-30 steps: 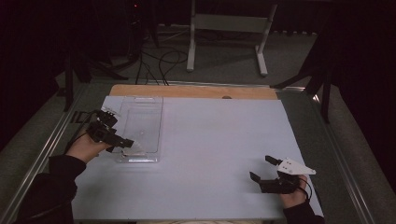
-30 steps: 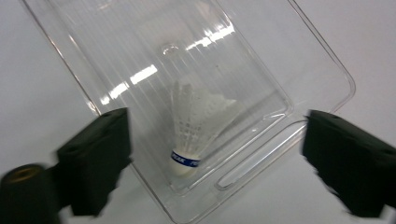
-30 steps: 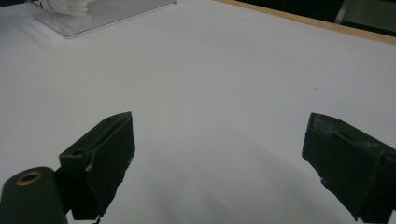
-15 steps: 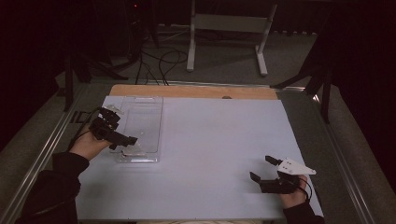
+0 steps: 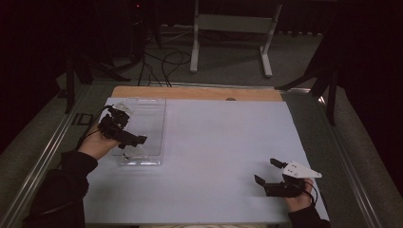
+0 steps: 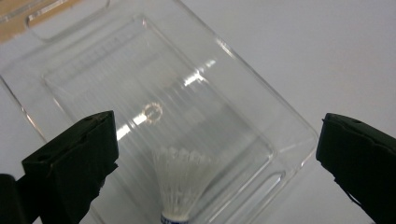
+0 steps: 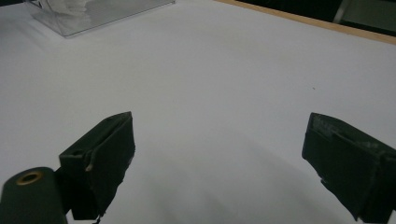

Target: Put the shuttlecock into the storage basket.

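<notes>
In the clear plastic rectangular tray (image 6: 261, 140) at the tabletop's (image 5: 218, 142) left lies a white feathered shuttlecock (image 6: 180, 179); the left gripper (image 5: 127, 138) has just spread wide above it, apparently released. Next: withdraw. The right gripper (image 5: 271, 172) rests wide, empty.

Tray (image 6: 289, 140): clear hard plastic, glossy, faintly ribbed floor catching streaks of glare. Shuttlecock (image 6: 180, 179) inside: white feathery skirt, matt. Table cover (image 5: 223, 142): smooth, matt, pale sheet; bare wood strip (image 5: 199, 93) along far edge. Gripper pads (image 7: 105, 158): matt black, slightly rough.
</notes>
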### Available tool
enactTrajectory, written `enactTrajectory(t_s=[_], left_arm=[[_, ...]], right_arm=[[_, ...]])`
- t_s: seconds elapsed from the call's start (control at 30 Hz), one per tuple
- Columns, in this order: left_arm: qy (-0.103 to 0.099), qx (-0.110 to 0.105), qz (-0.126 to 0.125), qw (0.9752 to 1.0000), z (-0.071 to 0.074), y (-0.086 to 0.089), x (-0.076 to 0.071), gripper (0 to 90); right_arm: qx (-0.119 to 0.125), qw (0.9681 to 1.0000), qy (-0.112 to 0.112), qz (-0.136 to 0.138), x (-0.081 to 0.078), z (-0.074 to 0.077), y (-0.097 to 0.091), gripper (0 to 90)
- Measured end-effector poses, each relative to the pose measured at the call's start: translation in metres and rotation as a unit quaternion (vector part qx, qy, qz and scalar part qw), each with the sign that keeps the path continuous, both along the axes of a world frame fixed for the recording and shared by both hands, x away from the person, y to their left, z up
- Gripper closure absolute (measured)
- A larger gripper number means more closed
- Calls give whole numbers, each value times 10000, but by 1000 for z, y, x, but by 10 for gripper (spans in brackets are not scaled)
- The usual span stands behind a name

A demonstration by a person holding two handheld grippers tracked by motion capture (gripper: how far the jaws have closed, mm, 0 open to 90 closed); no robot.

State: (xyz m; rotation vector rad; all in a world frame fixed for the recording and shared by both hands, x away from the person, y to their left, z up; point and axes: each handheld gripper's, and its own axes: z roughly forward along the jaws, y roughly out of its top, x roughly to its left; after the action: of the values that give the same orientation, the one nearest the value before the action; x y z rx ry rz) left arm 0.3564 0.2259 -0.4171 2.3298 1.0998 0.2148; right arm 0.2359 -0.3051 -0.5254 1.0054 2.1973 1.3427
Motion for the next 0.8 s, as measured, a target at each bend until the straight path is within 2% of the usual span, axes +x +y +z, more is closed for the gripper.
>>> enactTrajectory(t_s=[0.2,0.27,0.33,0.37,0.4,0.43,0.53,0.63,0.7,0.73,0.8], left_arm=[[-15,-98,-171,9998,4,-14,3,0],[-76,-27,-211,9997,5,-19,3,0],[-121,-57,-315,9994,6,-24,3,0],[-232,-24,-331,9992,6,-27,2,0],[-348,12,-382,9987,6,-30,1,0],[-367,-37,-443,9983,7,-34,1,0],[-360,-53,-583,9976,6,-44,0,0],[-320,-189,-714,9968,5,-53,0,0],[-386,-211,-798,9958,5,-57,-1,0],[-437,-236,-938,9943,4,-63,-2,0],[-438,-351,-1047,9929,4,-70,-2,0]], right_arm=[[8,10000,-3,-2,0,0,0,95],[16,10000,2,4,0,0,0,95],[14,10000,-1,1,0,0,-1,95],[21,10000,2,-3,0,0,-1,95],[16,10000,-2,-1,0,0,-1,95],[16,10000,2,-1,0,0,0,95],[13,10000,0,8,0,0,0,95],[21,10000,3,5,-1,0,0,95],[27,10000,-2,9,0,0,-1,95],[22,10000,-1,9,0,0,-1,95],[14,10000,2,13,0,0,-1,95]])
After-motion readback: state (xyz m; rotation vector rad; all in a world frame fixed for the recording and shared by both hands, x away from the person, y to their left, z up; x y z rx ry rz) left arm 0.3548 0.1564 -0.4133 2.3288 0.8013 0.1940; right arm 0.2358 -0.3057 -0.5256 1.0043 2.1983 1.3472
